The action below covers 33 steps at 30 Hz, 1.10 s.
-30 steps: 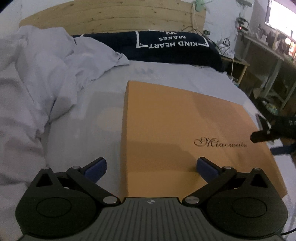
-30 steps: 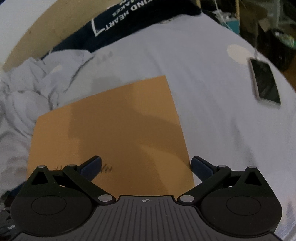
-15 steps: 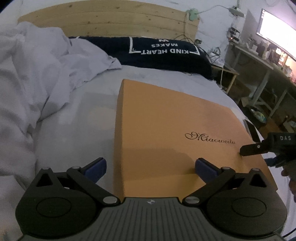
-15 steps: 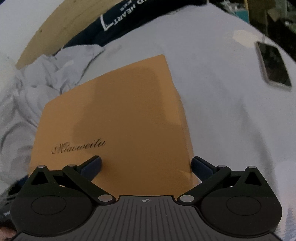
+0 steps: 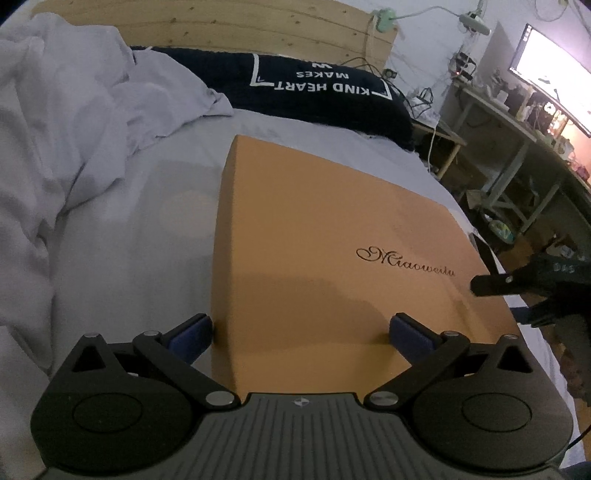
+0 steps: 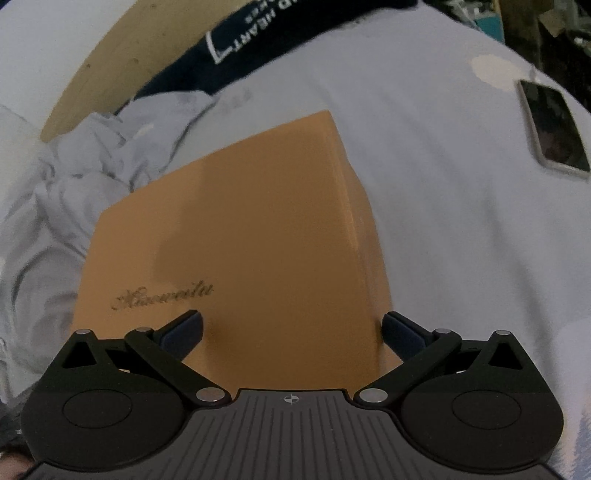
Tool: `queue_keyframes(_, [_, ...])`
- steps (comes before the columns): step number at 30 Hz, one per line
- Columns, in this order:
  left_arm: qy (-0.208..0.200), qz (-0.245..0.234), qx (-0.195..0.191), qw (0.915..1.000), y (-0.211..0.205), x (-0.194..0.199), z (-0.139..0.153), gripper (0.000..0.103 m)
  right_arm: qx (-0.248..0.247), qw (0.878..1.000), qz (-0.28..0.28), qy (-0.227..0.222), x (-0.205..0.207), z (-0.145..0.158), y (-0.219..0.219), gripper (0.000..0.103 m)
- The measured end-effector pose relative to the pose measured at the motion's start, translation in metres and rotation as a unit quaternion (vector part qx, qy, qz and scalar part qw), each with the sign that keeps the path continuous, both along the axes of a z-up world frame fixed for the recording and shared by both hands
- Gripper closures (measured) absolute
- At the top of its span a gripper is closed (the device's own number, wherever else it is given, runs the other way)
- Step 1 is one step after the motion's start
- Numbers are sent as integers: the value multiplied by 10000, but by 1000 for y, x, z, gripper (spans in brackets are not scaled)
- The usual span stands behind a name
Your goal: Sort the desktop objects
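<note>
**Both grippers wide over the orange box on the bed**

L to R, from my left wrist cam: rumpled pale sheet point(image 5: 55, 122) bunched at far left, w/ the wooden headboard point(image 5: 221, 22) behind it and a dark navy pillow point(image 5: 295, 92) reading "KIND HEART MAKES" lying along it. My left gripper point(image 5: 301, 330) is spread wide, holding nothing; its left blue pad sits just off the box's left edge over the bedsheet, the right pad over the lid. The orange box point(image 5: 325, 229), lid on, script logo near its right side, lies flat in the middle of the bed point(image 5: 147, 240). At the box's right edge my right gripper pokes in from the side, one black finger point(image 5: 491, 283) over the lid near the logo. Further right, past the bed: a desk point(image 5: 517, 125) and a lit monitor point(image 5: 546, 62).

Right wrist cam, L to R: sheet point(image 6: 66, 177) bunched left, box point(image 6: 236, 229) centre, my right gripper point(image 6: 291, 328) also wide apart, empty — left pad over the lid by the logo, right pad at the box's right edge. Can't tell if either pad touches. A phone point(image 6: 554, 129) lies face up on the bed, well right of the box.
</note>
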<state>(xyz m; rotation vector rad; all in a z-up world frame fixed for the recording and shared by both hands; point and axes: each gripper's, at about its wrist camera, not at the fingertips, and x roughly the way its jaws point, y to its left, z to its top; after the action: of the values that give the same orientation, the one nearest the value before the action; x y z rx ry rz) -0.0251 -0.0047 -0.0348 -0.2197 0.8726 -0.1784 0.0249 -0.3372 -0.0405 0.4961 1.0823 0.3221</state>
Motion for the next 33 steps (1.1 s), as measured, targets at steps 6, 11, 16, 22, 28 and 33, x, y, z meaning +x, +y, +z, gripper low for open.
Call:
queue_keyframes(6, [177, -48, 218, 9996, -6, -4, -3, 0, 151, 9996, -2, -253, -5, 13, -2, 0])
queue_keyframes(11, [323, -23, 242, 9992, -5, -4, -8, 0, 199, 9985, 60, -514, -7, 26, -1, 0])
queue_keyframes(16, [213, 19, 312, 9993, -7, -4, -10, 0, -150, 9980, 94, -611, -3, 24, 9, 0])
queue_keyframes(22, [77, 80, 415, 9991, -10, -4, -11, 0, -774, 9939, 178, -762, -3, 20, 32, 0])
queue_keyframes(28, [133, 96, 416, 9990, -11, -1, -13, 0, -1591, 9842, 388, -668, -3, 8, 59, 0])
queue_keyframes(33, [275, 148, 297, 9991, -7, 4, -19, 0, -1701, 9832, 335, -571, 2, 1, 65, 0])
